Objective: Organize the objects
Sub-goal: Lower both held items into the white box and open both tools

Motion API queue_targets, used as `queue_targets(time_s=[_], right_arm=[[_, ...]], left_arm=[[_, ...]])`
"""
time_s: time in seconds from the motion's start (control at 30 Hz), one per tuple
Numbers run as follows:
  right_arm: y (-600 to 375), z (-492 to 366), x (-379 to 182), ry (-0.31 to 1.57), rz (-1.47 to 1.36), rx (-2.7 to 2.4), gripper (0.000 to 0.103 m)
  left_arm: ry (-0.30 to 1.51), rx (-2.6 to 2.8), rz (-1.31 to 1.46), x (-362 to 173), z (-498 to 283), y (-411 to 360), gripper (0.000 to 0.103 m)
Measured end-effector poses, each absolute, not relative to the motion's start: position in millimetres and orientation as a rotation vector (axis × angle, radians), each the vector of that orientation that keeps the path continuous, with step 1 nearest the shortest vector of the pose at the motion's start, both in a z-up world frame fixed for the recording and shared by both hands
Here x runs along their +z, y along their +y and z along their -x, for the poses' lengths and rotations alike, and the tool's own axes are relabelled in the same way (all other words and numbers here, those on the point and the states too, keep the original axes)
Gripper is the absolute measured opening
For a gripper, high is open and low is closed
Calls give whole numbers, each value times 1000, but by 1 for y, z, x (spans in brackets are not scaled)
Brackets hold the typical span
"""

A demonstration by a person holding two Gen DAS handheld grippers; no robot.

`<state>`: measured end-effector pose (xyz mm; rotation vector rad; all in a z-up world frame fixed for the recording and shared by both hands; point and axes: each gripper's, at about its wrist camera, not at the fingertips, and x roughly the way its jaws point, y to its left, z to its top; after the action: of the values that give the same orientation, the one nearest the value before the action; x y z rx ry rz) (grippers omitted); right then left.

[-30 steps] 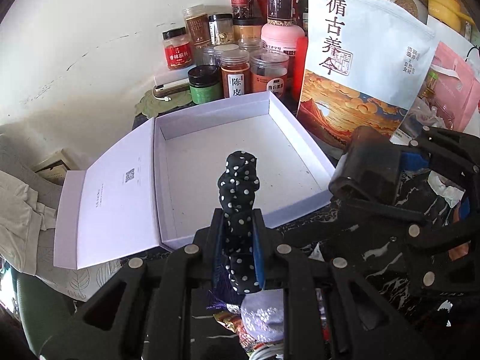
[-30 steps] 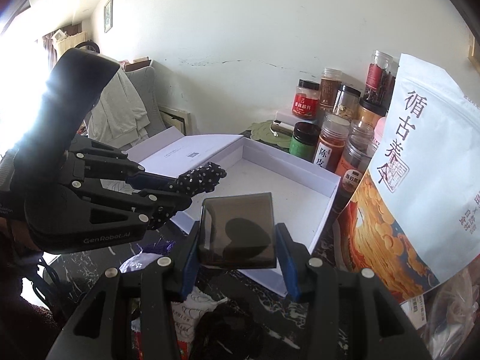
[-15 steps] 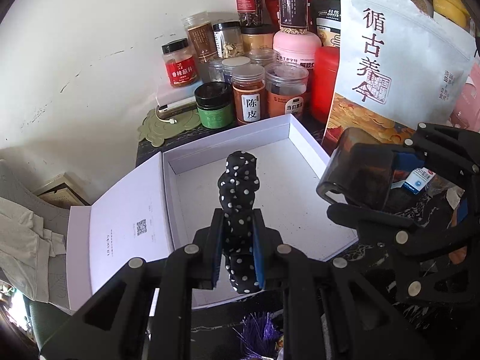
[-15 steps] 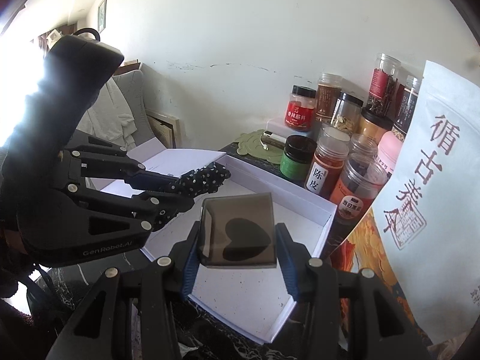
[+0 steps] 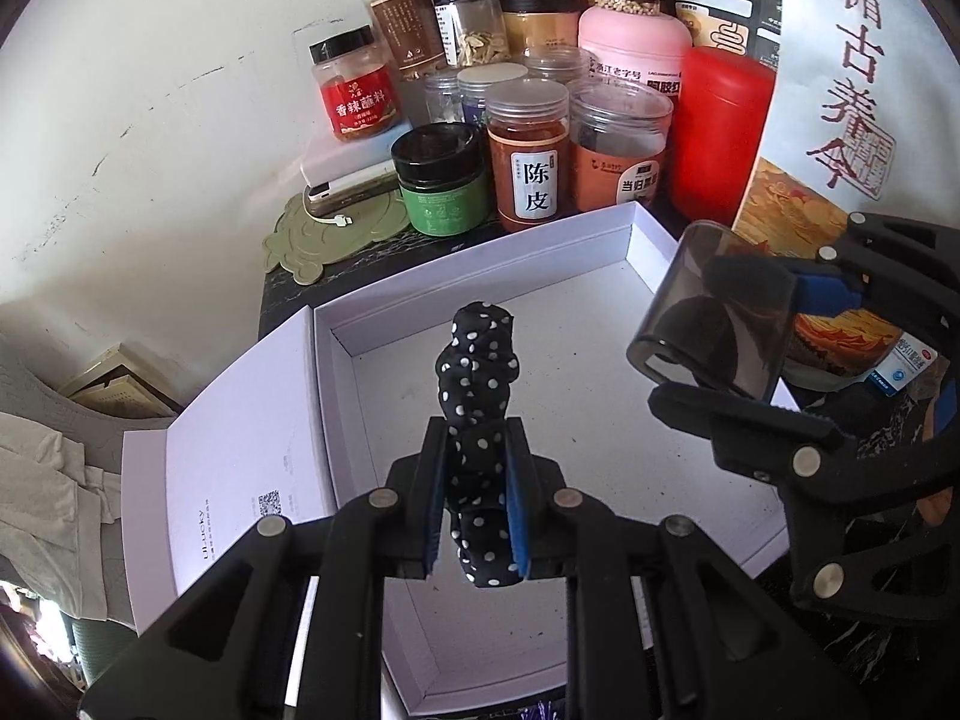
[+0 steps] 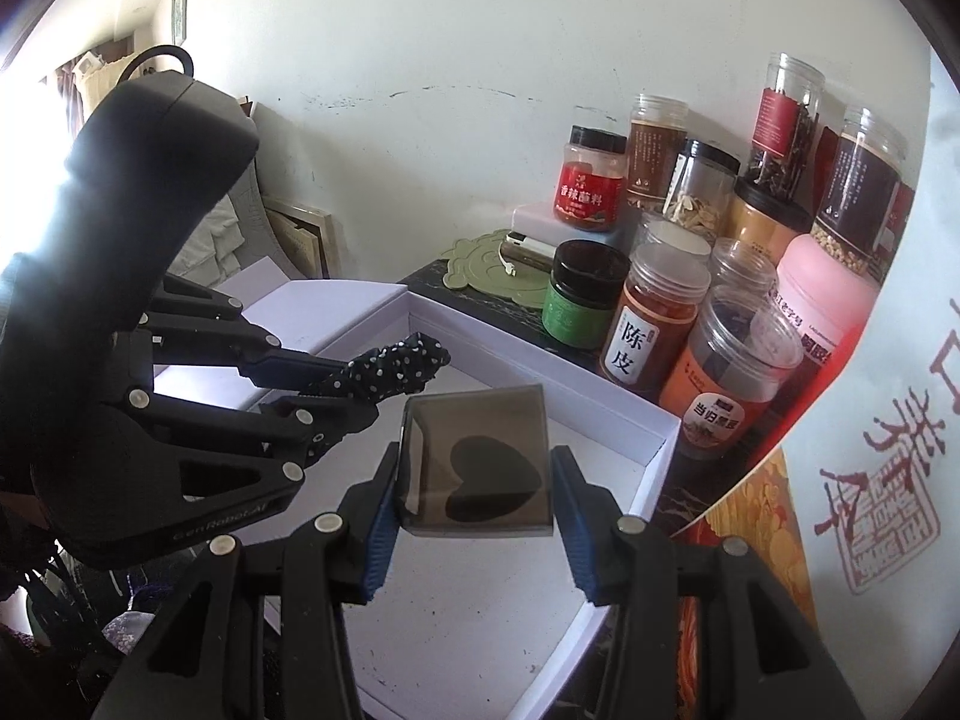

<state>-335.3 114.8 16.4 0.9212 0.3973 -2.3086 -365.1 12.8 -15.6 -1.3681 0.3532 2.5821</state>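
My left gripper [image 5: 477,501] is shut on a black fabric piece with white dots [image 5: 477,372], which sticks up past the fingertips over the open white box [image 5: 624,222]. In the right wrist view the same dotted fabric [image 6: 396,369] pokes out of the left gripper [image 6: 336,405] above the box's left half. My right gripper [image 6: 477,513] is shut on a smoky translucent square case [image 6: 480,462] with a dark heart shape inside, held over the white box [image 6: 648,450]. In the left wrist view that case [image 5: 714,318] hangs over the box's right side in the right gripper [image 5: 720,324].
The box's lid [image 5: 228,456] lies open to the left. Behind the box stand several jars [image 5: 528,156], a green jar [image 5: 441,180], a red canister [image 5: 717,132] and a large white pouch [image 5: 840,120]. A green mat [image 5: 324,228] holds a power bank. Cloth lies at far left [image 5: 42,504].
Both grippers have moved forward over the white box, each keeping its object. The box and jars now appear nearer and larger.
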Motion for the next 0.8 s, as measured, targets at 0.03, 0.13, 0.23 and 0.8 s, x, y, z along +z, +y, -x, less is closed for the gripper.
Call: queue_targets(time_s=[0.03,0.13,0.23,0.8], right_arm=[[115,339,14,397,-928,-2311,47],[114,350,7,399,-954,-2319,47],[110,360,-2,413,-987,-2319,47],[98,389,-41,502,-1129,-2330,48]], left_arm=[[354,2582,1373,-18,370,13,17],[352,2577,1398,-25,383,12,17],[353,2574,1424,-34,395,10,17],[337,2528,1607,-86,441,-2,17]])
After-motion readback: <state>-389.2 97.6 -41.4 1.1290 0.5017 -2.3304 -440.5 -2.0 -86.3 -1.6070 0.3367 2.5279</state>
